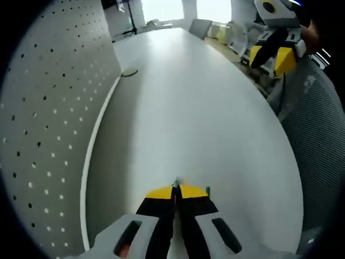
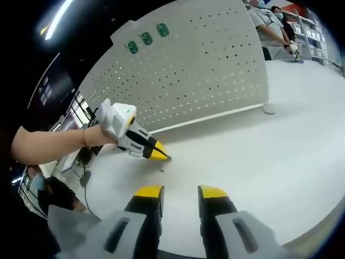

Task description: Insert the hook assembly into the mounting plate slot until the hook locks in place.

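Risk: hook assembly [image 1: 176,183] is tiny and pinched only at its tips; it may slip or twist before reaching a hole in the pegboard [image 2: 205,65], the likely mounting plate.
Left gripper [image 1: 176,195]: jaws closed on the hook assembly, low over the desk [image 1: 205,118], near the pegboard's bottom edge.
Right gripper [image 2: 180,195]: jaws apart, holding nothing, above the desk.

No words or numbers readable anywhere; three small green tags [image 2: 146,38] stuck on top corner of white board with holes [image 2: 205,65], marks on them too small to read
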The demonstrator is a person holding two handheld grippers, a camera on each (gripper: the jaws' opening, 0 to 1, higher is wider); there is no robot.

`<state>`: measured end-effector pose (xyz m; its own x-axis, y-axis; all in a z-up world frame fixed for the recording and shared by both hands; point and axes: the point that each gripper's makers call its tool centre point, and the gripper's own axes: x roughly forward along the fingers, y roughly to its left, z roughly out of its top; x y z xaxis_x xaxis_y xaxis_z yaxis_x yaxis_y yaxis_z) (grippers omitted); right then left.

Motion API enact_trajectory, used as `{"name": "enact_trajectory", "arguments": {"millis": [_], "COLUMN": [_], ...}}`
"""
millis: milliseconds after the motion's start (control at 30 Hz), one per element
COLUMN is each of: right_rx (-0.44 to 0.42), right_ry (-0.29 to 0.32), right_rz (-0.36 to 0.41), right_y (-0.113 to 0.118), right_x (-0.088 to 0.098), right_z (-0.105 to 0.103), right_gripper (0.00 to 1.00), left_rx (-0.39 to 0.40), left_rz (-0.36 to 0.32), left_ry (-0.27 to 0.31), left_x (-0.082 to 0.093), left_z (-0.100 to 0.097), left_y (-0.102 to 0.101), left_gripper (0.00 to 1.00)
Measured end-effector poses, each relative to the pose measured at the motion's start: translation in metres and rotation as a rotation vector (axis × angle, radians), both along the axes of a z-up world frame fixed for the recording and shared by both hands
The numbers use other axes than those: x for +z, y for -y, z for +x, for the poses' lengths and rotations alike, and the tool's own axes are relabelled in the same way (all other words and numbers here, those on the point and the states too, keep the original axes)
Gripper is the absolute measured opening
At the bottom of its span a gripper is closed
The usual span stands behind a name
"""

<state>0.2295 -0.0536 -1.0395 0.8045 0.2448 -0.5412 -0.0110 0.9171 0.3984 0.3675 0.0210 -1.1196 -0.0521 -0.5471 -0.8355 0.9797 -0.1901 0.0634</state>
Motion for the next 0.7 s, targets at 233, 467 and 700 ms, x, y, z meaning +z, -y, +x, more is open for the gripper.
{"name": "enact_trajectory", "arguments": {"millis": [233, 467, 700], "right_rx": [-0.008, -0.009, 0.020], "right_ry": [0.002, 0.015, 0.040], "right_rz": [0.008, 0.007, -0.014], "right_y": [0.001, 0.002, -0.003], "right_x": [0.001, 0.008, 0.019], "right_z": [0.001, 0.005, 0.011], "right_gripper": [0.22, 0.22, 0.22], "left_rx": [0.044, 0.122, 0.212], "left_rz": [0.006, -0.029, -0.091], "left_ry": [-0.019, -0.026, -0.082], "left_x": [0.001, 0.014, 0.035], "left_z": [0.005, 0.011, 0.014], "left_y": [-0.006, -0.013, -0.017], "left_gripper": [0.01, 0.01, 0.01]}}
